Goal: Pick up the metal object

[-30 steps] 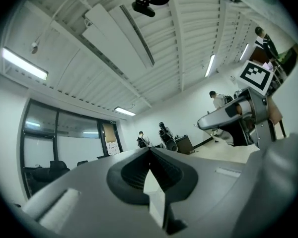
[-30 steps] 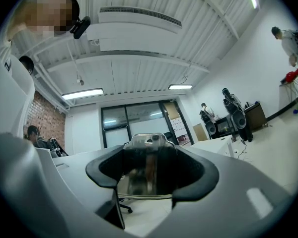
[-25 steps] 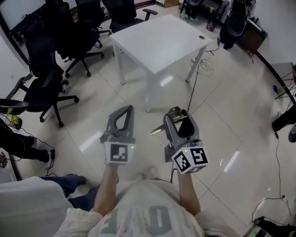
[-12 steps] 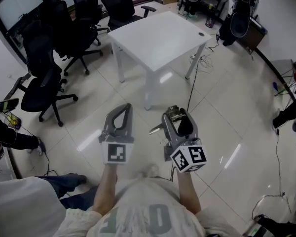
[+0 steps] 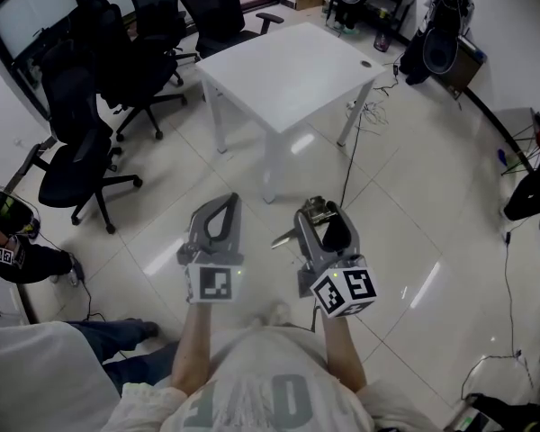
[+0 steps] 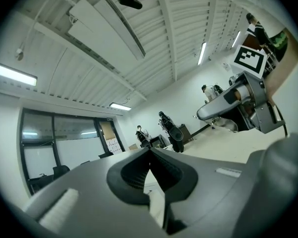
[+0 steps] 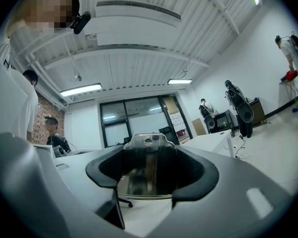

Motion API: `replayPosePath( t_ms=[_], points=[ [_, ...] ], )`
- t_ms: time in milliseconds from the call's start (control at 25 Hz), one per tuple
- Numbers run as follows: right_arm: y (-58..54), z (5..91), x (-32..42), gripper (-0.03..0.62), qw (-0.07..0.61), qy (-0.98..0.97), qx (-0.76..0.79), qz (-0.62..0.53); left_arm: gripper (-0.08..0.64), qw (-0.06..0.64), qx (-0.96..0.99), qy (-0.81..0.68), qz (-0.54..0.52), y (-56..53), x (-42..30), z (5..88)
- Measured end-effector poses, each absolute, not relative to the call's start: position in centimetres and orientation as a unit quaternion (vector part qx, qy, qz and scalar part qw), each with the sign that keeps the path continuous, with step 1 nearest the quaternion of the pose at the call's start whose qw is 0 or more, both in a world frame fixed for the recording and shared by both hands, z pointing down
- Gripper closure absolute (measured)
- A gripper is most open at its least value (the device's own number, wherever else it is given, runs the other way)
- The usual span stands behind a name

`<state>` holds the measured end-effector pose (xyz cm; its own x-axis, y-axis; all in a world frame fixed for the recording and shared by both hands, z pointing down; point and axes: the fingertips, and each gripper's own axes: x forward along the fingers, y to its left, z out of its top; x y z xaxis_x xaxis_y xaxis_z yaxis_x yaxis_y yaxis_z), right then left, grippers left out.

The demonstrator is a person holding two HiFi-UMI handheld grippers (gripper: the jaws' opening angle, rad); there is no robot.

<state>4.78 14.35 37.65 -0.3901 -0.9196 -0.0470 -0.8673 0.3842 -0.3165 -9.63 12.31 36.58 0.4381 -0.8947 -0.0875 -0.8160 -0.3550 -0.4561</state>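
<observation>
Left grey two-jaw gripper (image 5: 226, 202): jaws fully together with nothing between them, held idle in front of the person's body over the glossy tiled floor (image 5: 405, 241). Right grey two-jaw gripper (image 5: 321, 212): jaws about half apart and clamped on the shiny silver metal object (image 7: 145, 163), which is up in the air between the pads, well clear of the white square table (image 5: 288, 70) ahead. Judgement: the pick-up step looks done; the next move only calls for a steady squeeze and level carry so the piece does not slip.
</observation>
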Motion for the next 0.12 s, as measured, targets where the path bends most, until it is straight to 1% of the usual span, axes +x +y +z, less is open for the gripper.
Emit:
replayPosePath(
  t_ms=[120],
  points=[
    [14.27, 37.55, 5.02, 0.29, 0.103, 0.825, -0.543, -0.118, 0.558, 0.213, -0.818, 0.528, -0.078, 12.25, -9.72, 36.26]
  ],
)
